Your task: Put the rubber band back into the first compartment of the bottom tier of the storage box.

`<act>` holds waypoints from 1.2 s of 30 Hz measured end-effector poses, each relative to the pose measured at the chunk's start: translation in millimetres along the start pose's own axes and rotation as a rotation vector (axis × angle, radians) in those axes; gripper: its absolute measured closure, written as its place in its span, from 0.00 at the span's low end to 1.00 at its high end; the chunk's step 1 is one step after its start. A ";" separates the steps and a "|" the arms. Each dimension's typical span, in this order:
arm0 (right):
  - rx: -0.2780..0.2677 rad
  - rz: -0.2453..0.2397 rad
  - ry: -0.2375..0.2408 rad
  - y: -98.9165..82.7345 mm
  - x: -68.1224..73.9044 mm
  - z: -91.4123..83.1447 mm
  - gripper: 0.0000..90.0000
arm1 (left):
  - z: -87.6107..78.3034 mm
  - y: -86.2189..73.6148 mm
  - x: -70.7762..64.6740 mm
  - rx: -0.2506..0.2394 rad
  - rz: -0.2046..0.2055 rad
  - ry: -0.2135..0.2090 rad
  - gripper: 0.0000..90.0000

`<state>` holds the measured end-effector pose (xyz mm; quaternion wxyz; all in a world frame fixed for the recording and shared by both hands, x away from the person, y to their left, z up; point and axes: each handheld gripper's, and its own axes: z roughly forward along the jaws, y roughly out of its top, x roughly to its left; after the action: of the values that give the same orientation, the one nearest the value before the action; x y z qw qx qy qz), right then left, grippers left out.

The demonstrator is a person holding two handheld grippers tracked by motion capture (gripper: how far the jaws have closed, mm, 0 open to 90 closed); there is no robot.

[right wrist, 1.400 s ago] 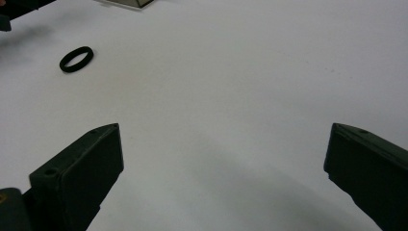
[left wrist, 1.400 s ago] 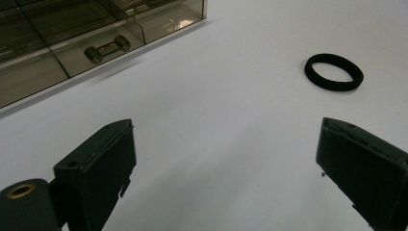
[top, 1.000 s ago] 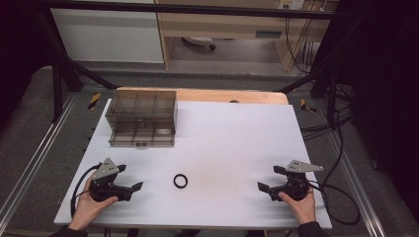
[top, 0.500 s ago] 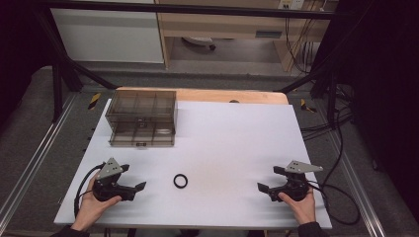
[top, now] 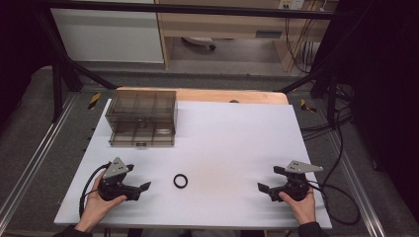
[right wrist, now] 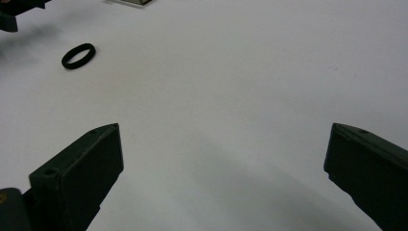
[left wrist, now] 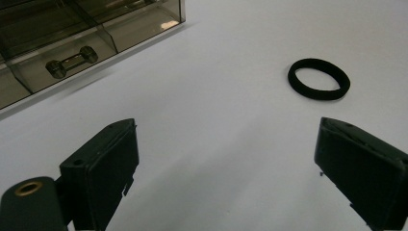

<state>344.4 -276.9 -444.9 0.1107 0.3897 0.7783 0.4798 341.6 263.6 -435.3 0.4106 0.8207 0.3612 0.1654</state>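
Note:
A small black ring (top: 175,181) lies flat on the white table top (top: 232,143), near the front and left of centre. My left gripper (top: 144,187) rests a short way to the ring's left, held in a hand, jaws open and pointing toward it. In the left gripper view the ring (left wrist: 320,95) lies ahead and to the right of the open left gripper (left wrist: 226,163), which holds nothing. My right gripper (top: 262,188) sits at the front right, open and empty, aimed left. The right gripper view shows the ring (right wrist: 69,63) far off at upper left, well beyond the right gripper (right wrist: 221,163).
A smoky transparent drawer box (top: 142,118) stands at the back left of the table; one drawer handle (left wrist: 71,61) faces the left gripper. Cables (top: 341,197) trail off the table's right edge. A wooden strip (top: 227,95) runs along the back edge.
My left gripper has crept slightly to the right, toward the ring. The right gripper and the ring have stayed put.

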 end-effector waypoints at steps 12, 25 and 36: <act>0.000 -0.003 -0.004 0.0 -0.2 -0.1 0.01 | 5.4 5.3 -7.6 0.018 0.002 -0.003 0.08; 0.003 -0.005 -0.006 0.0 -0.2 -0.3 0.01 | 7.6 15.1 -16.6 0.040 0.026 -0.003 0.08; 0.007 -0.006 -0.010 -0.2 0.1 -0.3 0.01 | 9.5 30.8 -24.4 0.046 0.043 -0.004 0.07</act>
<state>344.0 -277.1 -445.0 0.1146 0.3901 0.7806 0.4748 344.3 228.2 -416.0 0.3886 0.8379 0.3463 0.1642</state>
